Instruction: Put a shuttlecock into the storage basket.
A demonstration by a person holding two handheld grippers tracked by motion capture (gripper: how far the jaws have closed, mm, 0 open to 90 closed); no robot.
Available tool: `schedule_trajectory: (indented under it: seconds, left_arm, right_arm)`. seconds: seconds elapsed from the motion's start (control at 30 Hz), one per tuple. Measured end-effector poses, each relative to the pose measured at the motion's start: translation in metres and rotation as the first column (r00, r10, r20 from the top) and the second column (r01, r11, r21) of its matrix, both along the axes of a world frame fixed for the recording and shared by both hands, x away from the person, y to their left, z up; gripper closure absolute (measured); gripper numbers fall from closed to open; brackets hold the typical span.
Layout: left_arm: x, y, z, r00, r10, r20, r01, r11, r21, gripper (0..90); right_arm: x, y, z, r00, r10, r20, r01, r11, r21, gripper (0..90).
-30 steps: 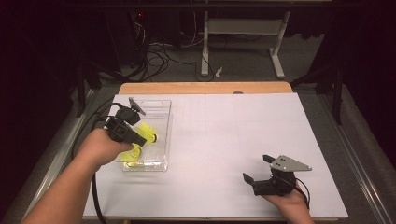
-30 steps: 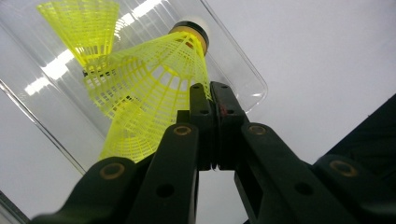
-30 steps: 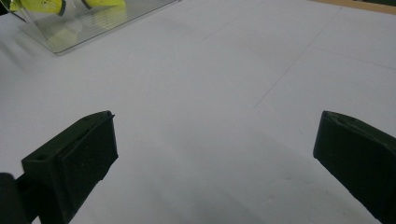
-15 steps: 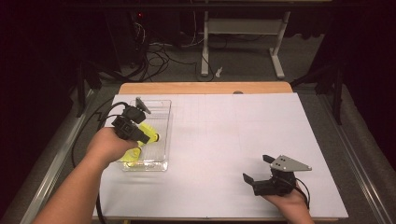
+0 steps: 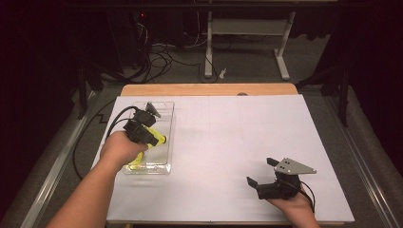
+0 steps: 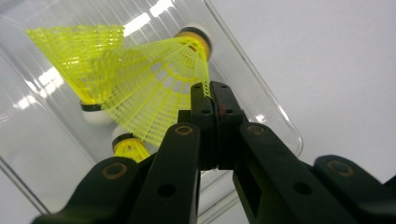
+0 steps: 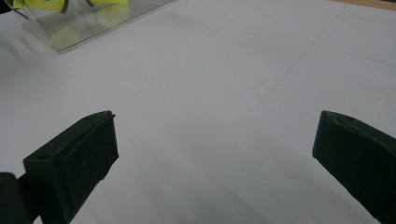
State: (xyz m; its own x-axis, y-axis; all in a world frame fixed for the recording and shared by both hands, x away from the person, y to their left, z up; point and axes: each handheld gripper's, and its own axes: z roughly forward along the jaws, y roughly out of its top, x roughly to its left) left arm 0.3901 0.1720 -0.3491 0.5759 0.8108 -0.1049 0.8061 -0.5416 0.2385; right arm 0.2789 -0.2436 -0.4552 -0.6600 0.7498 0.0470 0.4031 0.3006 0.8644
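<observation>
Yellow shuttlecock point(image 6: 154, 88), pinched in hand-held gripper point(image 6: 215, 100)

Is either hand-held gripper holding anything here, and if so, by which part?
The left hand-held gripper pinches a yellow shuttlecock by the rim of its mesh skirt, over the clear tray. The right hand-held gripper is open and holds nothing.

Open white table point(image 5: 228, 142) between both sides; clear tray point(image 5: 164, 164) walls around the shuttlecocks point(image 6: 140, 88).
</observation>
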Motion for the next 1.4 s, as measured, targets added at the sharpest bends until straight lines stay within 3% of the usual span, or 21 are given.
schedule_trajectory:
  seconds: [0.5, 0.87, 1.03, 1.4]
  left_arm:
    - [0.006, -0.013, -0.016, 0.9999, -0.009, 0.008, 0.009, 0.9999, 0.009, 89.6]
    - [0.005, -0.01, -0.036, 0.9992, -0.009, -0.039, 0.009, 0.9999, -0.011, 89.5]
    - [0.004, -0.008, -0.039, 0.9991, -0.006, -0.042, 0.005, 0.9996, -0.027, 89.4]
    - [-0.003, -0.014, -0.052, 0.9941, -0.034, -0.103, 0.032, 0.9993, -0.021, 88.6]
  right_arm:
    - [0.0, 0.0, 0.0, 1.0, 0.002, -0.001, -0.002, 1.0, -0.001, 0.9]
    - [0.0, 0.0, 0.0, 1.0, 0.002, 0.0, -0.002, 1.0, -0.002, 0.9]
    - [0.0, 0.001, 0.0, 1.0, 0.004, -0.002, -0.004, 1.0, -0.003, 1.0]
    - [-0.001, 0.003, 0.0, 1.0, 0.009, 0.0, -0.009, 1.0, -0.004, 1.3]
